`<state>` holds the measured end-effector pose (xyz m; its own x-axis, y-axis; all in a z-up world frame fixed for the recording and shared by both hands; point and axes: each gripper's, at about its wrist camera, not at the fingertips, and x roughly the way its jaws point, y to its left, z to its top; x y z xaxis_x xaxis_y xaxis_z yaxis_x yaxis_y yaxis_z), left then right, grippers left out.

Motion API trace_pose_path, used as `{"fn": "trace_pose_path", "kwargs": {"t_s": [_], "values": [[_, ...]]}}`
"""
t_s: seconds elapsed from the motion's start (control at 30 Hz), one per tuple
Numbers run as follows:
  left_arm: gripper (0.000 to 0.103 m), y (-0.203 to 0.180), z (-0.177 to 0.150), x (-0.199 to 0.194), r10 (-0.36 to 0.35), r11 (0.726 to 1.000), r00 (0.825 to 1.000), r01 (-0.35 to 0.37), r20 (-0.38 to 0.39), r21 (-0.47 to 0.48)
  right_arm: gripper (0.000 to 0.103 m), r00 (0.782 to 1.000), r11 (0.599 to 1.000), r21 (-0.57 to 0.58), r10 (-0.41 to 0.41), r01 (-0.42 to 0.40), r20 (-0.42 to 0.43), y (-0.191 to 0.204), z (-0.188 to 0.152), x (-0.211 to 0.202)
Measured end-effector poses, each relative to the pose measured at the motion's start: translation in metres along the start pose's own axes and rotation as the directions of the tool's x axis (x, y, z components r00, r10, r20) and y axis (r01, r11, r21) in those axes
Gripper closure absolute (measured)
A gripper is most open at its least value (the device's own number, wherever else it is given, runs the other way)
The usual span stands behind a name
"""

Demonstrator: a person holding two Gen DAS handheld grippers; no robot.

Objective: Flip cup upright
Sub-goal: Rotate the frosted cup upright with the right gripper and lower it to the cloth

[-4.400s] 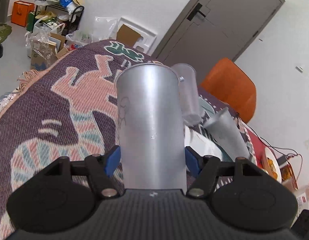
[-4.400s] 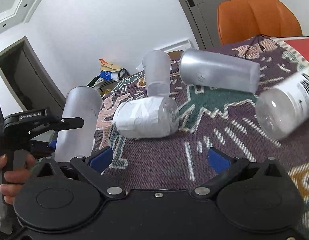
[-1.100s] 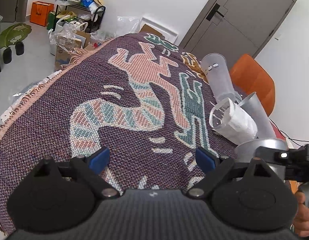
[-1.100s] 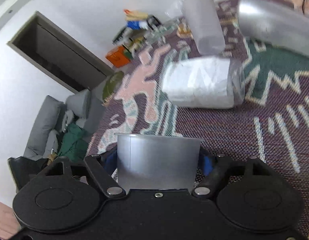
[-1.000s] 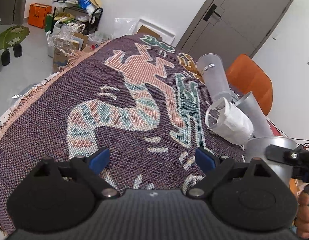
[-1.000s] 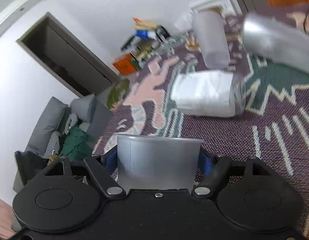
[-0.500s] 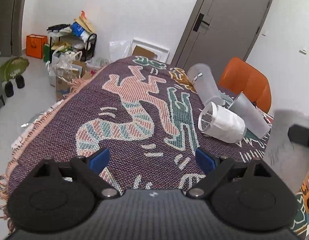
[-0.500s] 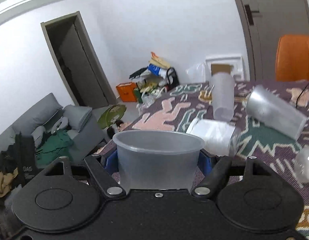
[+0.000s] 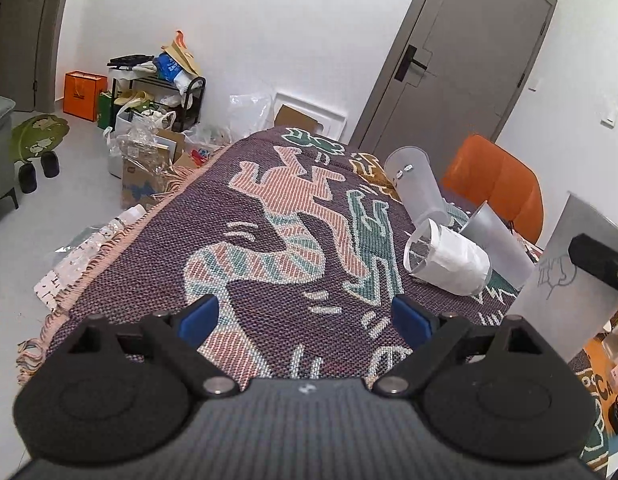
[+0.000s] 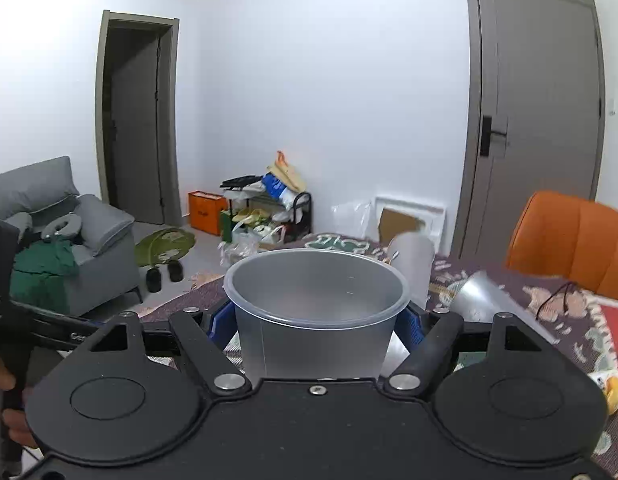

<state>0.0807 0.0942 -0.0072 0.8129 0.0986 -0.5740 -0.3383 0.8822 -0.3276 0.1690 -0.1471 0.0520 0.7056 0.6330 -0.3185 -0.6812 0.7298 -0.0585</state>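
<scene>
Frosted plastic, mouth up: in my right wrist view the right gripper point(image 10: 315, 328) clamps the cup point(image 10: 315, 312) dead centre, while in the left view my left gripper point(image 9: 305, 318) gapes wide, cup point(image 9: 565, 272) at three o'clock.

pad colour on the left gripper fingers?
Blue pads on the black left hand-held gripper; clearest in the left wrist view.

My black right tool point(image 10: 317, 320), blue-padded, is gripping a frosted silver-grey cup point(image 10: 315, 312), while the bench point(image 9: 269, 240) is wearing a purple woven cloth patterned in pink, teal and white beside an orange chair point(image 9: 497, 184).
</scene>
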Motion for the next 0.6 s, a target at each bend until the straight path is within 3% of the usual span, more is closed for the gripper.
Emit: {"fn": "trace_pose_path", "kwargs": {"t_s": [0.3,0.47,0.6], "values": [[0.011,0.007,-0.002,-0.006,-0.002,1.0,1.0,0.002,0.006,0.003,0.028,1.0,1.0,-0.014,0.002,-0.001,0.026,0.008,-0.006,0.009],[0.011,0.009,-0.008,-0.006,-0.014,1.0,1.0,0.014,-0.008,0.015,0.027,1.0,1.0,0.009,0.0,0.0,-0.01,0.005,-0.018,0.012],[0.011,0.008,-0.012,-0.01,-0.028,0.999,1.0,0.029,-0.012,0.037,0.019,0.999,1.0,0.02,0.007,-0.006,-0.032,0.008,-0.021,0.007]]}}
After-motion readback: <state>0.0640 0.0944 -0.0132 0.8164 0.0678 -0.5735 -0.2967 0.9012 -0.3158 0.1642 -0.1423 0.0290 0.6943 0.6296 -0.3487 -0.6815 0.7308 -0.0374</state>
